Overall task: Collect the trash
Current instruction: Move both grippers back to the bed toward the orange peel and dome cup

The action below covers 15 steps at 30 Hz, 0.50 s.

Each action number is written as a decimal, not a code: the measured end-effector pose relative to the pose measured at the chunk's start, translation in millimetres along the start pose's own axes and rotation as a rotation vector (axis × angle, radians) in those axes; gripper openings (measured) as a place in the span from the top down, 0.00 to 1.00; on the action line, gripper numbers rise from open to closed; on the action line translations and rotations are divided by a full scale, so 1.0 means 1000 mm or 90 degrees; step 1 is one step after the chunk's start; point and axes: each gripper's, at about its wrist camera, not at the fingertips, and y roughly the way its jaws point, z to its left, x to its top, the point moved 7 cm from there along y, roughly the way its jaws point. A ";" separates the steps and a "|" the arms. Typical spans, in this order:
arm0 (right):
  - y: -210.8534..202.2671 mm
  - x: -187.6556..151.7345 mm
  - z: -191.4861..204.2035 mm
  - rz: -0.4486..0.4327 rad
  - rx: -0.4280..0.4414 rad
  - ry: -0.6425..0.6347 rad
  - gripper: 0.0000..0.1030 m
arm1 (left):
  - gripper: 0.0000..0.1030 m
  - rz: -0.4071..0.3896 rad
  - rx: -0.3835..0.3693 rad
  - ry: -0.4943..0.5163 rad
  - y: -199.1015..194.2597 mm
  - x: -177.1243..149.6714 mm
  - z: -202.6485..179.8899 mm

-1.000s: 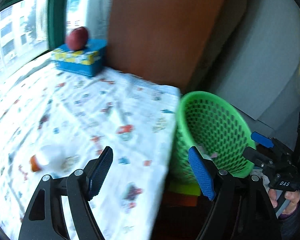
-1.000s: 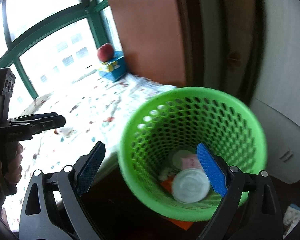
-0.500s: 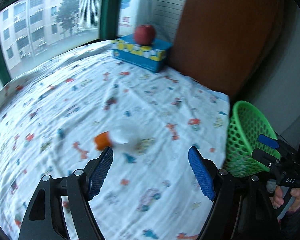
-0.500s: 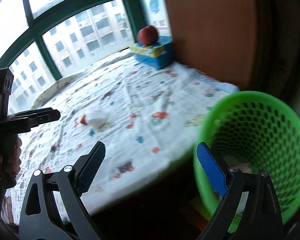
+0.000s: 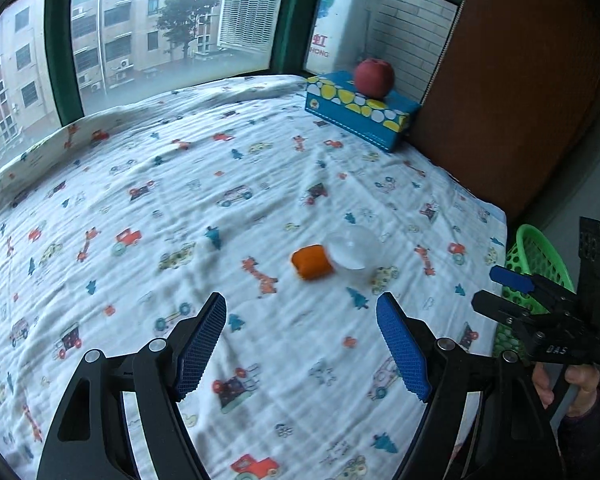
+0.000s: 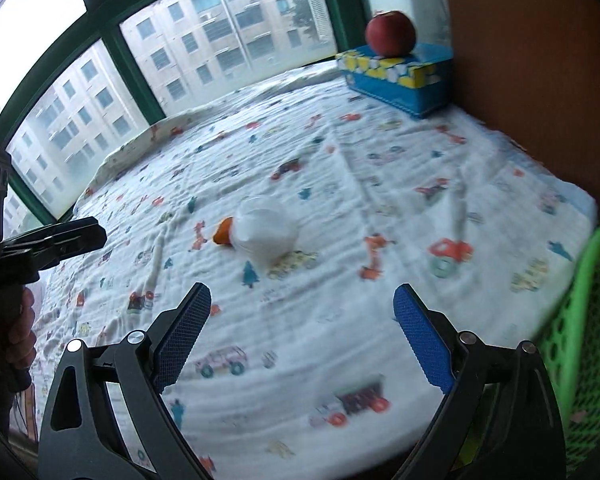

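Note:
A small clear plastic bottle (image 5: 354, 252) with an orange cap (image 5: 310, 261) lies on its side on the patterned cloth; it also shows in the right wrist view (image 6: 265, 232). My left gripper (image 5: 302, 342) is open and empty, hovering just short of the bottle. My right gripper (image 6: 300, 336) is open and empty, over the cloth's front part; it also shows in the left wrist view (image 5: 508, 288). The green mesh basket (image 6: 580, 332) stands off the table's right edge and shows in the left wrist view (image 5: 540, 252).
A blue patterned box (image 5: 360, 110) with a red apple (image 5: 374, 73) on top stands at the far right corner by a brown panel (image 5: 520, 80). Windows run along the far side. The cloth-covered table (image 5: 180, 200) spreads wide to the left.
Both grippers swung away from the basket toward the table. The bottle now sits ahead of both grippers, and the basket has slid to the right edge of both views.

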 end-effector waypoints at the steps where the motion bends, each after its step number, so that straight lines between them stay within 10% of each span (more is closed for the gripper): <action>1: 0.006 0.002 0.003 0.004 0.005 -0.002 0.11 | 0.27 0.000 0.002 -0.002 -0.001 -0.001 0.003; 15: 0.080 0.028 0.033 0.050 0.031 -0.031 0.11 | 0.27 0.006 0.012 -0.033 0.001 -0.012 0.041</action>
